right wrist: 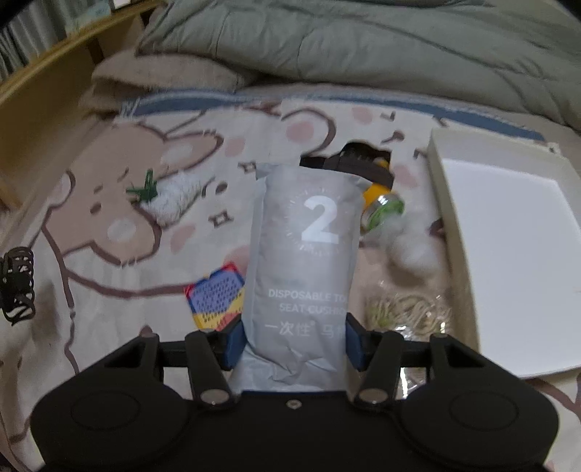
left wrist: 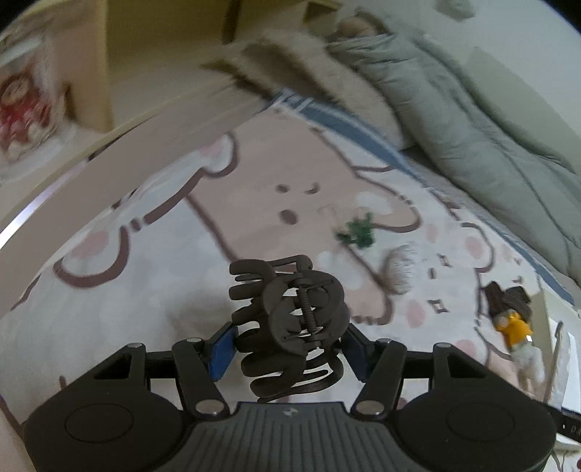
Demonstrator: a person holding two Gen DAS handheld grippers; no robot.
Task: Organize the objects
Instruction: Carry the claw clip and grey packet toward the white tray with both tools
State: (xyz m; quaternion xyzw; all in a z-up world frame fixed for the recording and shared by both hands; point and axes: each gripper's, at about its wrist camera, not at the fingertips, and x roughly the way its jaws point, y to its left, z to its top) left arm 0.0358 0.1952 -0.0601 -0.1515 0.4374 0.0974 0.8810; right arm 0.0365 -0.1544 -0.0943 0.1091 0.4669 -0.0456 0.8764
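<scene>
Fingers of the left gripper (left wrist: 287, 348) clench a dark brown plastic claw hair clip (left wrist: 288, 328) above the cartoon-bear bedsheet (left wrist: 145, 290). Right gripper (right wrist: 290, 343) fingers pinch a grey disposable seat-cushion packet (right wrist: 305, 261); a white open cardboard box (right wrist: 508, 261) lies at three o'clock.

A home bedroom, plainly. Bed (right wrist: 109, 276) spread with a cartoon bear-print sheet (left wrist: 152, 301), pink and brown on white. Grey-green quilt (right wrist: 363, 47) bunched along the far side, a beige fleecy blanket (right wrist: 163, 78) just beside it on the left. Wooden headboard (right wrist: 43, 101) at far left, books (right wrist: 29, 32) shelved above it. Household clutter scattered over the sheet: hair claw (left wrist: 290, 326), white fluffy scrunchie (right wrist: 174, 198), green clip (right wrist: 145, 190), bag of rubber bands (right wrist: 410, 312). White cardboard box (right wrist: 508, 254) lying open on the right.
</scene>
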